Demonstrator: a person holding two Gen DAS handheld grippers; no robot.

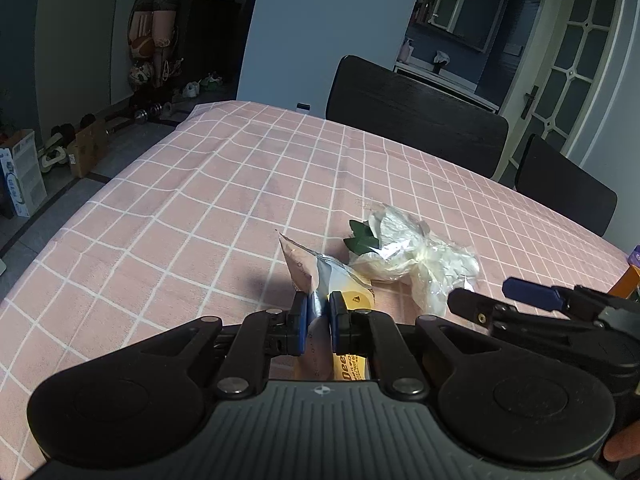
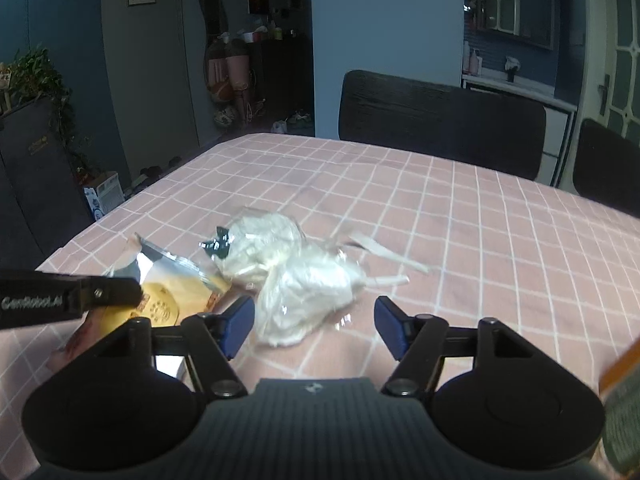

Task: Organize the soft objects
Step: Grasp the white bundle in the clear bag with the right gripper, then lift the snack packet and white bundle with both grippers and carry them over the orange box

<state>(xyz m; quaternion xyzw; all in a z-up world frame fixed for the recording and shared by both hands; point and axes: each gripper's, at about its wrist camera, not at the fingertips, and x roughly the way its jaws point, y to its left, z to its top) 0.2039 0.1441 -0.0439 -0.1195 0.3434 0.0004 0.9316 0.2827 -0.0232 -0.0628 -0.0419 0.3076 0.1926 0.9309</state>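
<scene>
Left wrist: left tool (image 1: 318, 314) clenches snack packet (image 1: 304, 268); right tool (image 2: 314, 322) released beside plastic bag (image 2: 304, 280).

One pink tablecloth with a white grid (image 1: 168, 200); one yellow and silver foil snack packet (image 2: 168, 292); one crumpled clear plastic bag of white material with green leaves (image 2: 288, 276); two dark chair backs (image 1: 412, 116); two black two-finger grippers, left gripper (image 1: 318, 316), right gripper (image 2: 314, 324).
</scene>
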